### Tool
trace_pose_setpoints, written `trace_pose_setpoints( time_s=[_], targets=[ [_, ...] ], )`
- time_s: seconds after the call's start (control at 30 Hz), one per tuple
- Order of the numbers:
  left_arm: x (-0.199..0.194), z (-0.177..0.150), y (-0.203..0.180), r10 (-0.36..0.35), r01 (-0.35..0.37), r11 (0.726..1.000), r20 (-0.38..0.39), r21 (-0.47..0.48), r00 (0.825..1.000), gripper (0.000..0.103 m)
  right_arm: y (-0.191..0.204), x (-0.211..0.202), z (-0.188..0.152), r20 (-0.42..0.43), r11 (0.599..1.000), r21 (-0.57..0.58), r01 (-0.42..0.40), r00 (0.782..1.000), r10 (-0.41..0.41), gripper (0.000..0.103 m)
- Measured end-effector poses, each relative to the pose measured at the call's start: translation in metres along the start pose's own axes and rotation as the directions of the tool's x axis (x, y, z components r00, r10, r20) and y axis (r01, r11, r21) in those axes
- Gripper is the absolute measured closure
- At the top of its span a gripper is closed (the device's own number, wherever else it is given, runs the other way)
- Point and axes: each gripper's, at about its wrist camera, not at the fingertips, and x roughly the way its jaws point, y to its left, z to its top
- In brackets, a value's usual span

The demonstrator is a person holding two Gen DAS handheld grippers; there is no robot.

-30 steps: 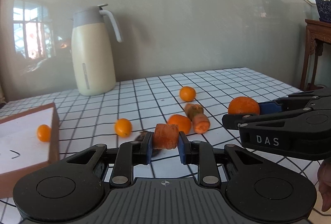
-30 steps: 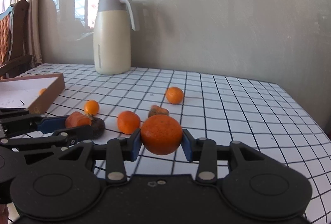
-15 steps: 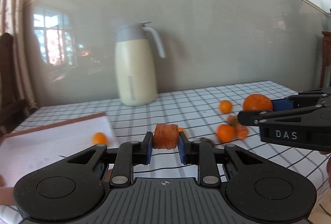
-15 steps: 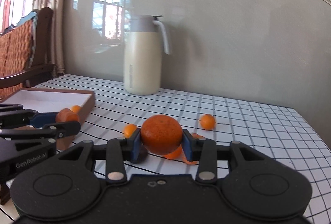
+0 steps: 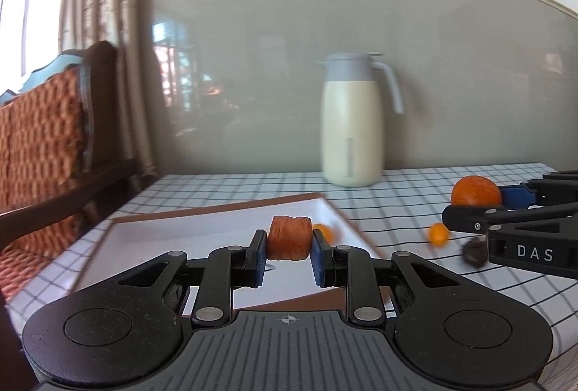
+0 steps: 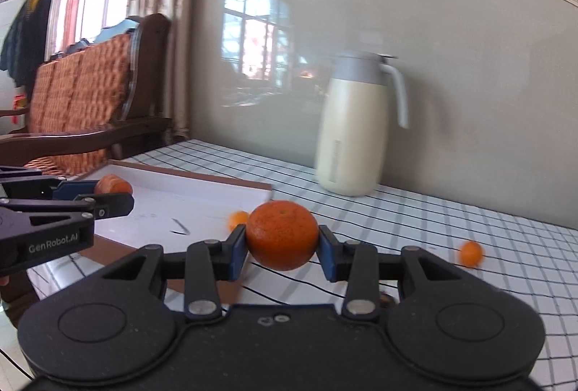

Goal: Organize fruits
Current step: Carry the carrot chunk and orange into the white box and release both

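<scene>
My left gripper (image 5: pixel 289 253) is shut on a carrot chunk (image 5: pixel 289 238) and holds it above the near part of a shallow white tray with a brown rim (image 5: pixel 202 228). A small orange (image 5: pixel 325 233) lies in the tray near its right rim. My right gripper (image 6: pixel 282 252) is shut on a large orange (image 6: pixel 282 234), held above the table right of the tray (image 6: pixel 173 199). The right gripper also shows in the left wrist view (image 5: pixel 480 203), and the left gripper in the right wrist view (image 6: pixel 112 194).
A cream thermos jug (image 5: pixel 354 124) stands at the back by the wall. A small orange (image 5: pixel 439 234) and a dark fruit (image 5: pixel 474 248) lie on the checked tablecloth (image 6: pixel 469 221). Another small orange (image 6: pixel 471 253) lies to the right. A wooden chair (image 5: pixel 47 145) stands at the left.
Both grippers have swung left with their loads. The tray now lies under the left gripper, and the loose fruit pile has slid to the right of view.
</scene>
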Motion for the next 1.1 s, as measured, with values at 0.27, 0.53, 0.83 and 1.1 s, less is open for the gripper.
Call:
trace_pose_setpoints(
  time_s=[0.27,0.53,0.83,1.1],
  targets=[
    [0.000,-0.006,0.049,0.095,-0.095,0.995,-0.006,-0.026,0.995,0.077,0.038,0.023,0.013,0.001,0.997,-0.026,-0.069,0.998,0.069,0.071],
    [0.012,-0.007,0.086,0.170,-0.172,0.983,-0.027,-0.069,0.985,0.077,0.058,0.052,0.019,-0.012,0.993,-0.043,-0.106,0.994,0.105,0.071],
    [0.047,-0.001,0.115,0.239,-0.244,0.964,-0.050,-0.105,0.970,0.077,0.049,0.094,0.034,-0.012,0.995,-0.028,-0.098,0.995,0.098,0.071],
    [0.079,0.001,0.129,0.256,-0.264,0.958,-0.079,-0.114,0.963,0.077,0.037,0.133,0.042,-0.048,0.994,0.012,-0.109,0.993,0.109,0.071]
  ],
)
